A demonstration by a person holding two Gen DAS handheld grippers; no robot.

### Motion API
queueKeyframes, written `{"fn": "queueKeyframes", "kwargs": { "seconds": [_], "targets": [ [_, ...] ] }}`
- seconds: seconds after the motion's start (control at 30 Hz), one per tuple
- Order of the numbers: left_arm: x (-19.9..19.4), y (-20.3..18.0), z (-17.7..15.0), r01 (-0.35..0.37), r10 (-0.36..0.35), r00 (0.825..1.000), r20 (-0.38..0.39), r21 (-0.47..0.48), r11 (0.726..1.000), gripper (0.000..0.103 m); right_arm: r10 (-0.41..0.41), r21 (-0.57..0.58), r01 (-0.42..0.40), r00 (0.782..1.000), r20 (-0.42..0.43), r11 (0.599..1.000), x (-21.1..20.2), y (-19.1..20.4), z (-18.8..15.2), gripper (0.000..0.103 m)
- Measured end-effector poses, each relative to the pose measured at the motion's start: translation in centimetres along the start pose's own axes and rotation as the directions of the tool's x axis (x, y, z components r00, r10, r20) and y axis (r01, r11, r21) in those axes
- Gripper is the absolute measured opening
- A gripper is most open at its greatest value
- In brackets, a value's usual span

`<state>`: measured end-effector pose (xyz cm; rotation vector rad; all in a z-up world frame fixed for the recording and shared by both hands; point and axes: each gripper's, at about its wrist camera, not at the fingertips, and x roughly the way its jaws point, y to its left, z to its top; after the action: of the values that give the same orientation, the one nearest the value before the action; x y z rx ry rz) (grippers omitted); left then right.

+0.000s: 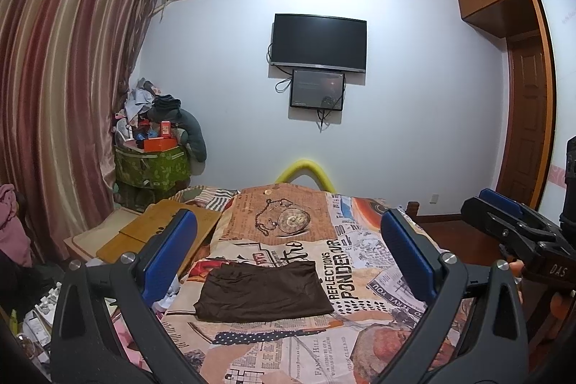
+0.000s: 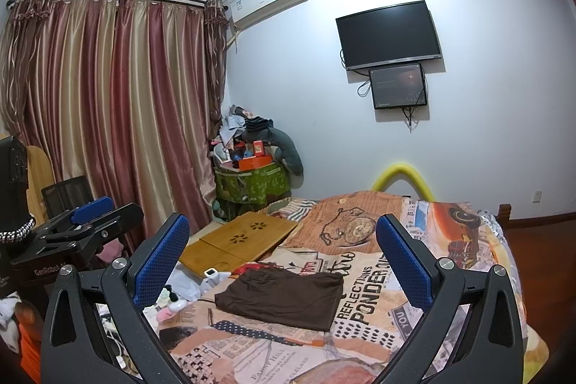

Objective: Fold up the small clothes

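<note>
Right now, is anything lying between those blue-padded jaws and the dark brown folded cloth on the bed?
No, only the bare newspaper-print bedspread lies before the brown cloth; both wrist views show it.

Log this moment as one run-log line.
left gripper: open, empty | right gripper: open, empty | brown cloth: folded flat on bed, untouched
</note>
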<state>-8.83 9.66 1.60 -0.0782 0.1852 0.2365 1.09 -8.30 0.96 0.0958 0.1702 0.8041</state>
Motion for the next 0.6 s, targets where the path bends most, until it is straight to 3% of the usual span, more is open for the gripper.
{"fn": "queueKeyframes", "kwargs": {
  "seconds": [0.6],
  "targets": [
    [0.17, 0.08, 0.08, 0.029, -0.029, 1.000, -0.006, 0.006, 1.000, 0.103, -0.009, 0.012, 0.009, 1.000, -0.006, 1.000, 0.04, -0.01, -0.10, 0.103]
  ]
}}
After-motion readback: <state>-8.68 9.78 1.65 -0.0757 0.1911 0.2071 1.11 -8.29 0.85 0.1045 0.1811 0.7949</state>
